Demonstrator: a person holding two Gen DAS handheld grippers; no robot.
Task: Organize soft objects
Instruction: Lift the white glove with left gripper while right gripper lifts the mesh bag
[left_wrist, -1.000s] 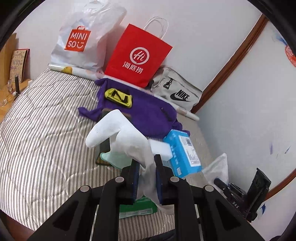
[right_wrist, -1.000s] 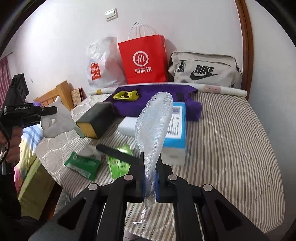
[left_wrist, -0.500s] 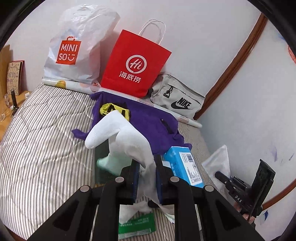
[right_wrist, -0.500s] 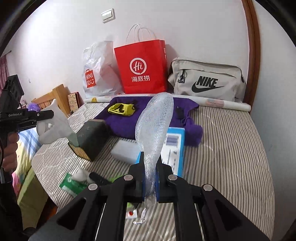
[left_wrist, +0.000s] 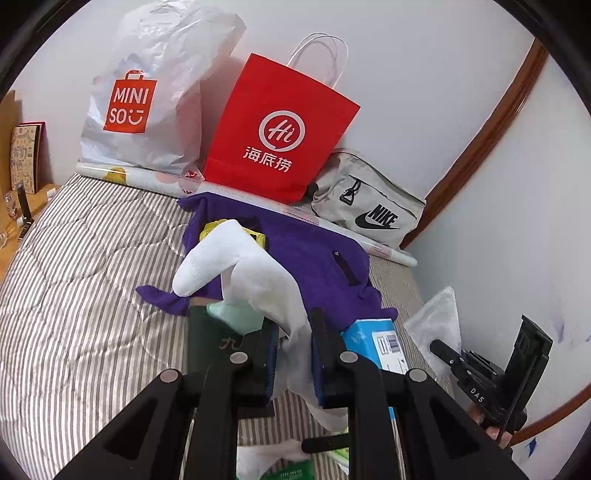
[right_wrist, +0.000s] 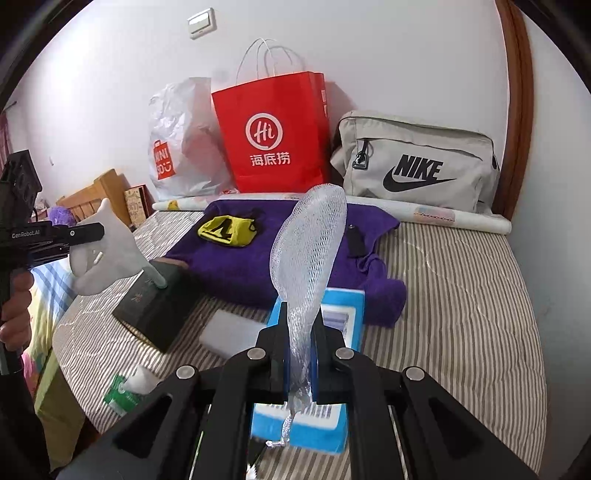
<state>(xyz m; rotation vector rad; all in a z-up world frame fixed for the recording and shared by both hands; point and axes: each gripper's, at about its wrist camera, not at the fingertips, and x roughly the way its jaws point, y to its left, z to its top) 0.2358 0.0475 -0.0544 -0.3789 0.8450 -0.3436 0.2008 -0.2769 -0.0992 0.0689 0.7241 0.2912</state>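
Striped bed (right_wrist: 461, 302), quilted. Against the wall at its far edge: white Miniso bag (right_wrist: 181, 147), red paper bag (right_wrist: 273, 136), grey Nike pouch (right_wrist: 417, 162), with a rolled paper tube (right_wrist: 443, 218) lying along in front of them. Mid-bed, a purple cloth (right_wrist: 258, 258) spread flat. Nearer: dark green box (right_wrist: 155, 306), white block (right_wrist: 229, 332), blue carton (right_wrist: 332, 432), green packet (right_wrist: 122, 395) at the near edge.
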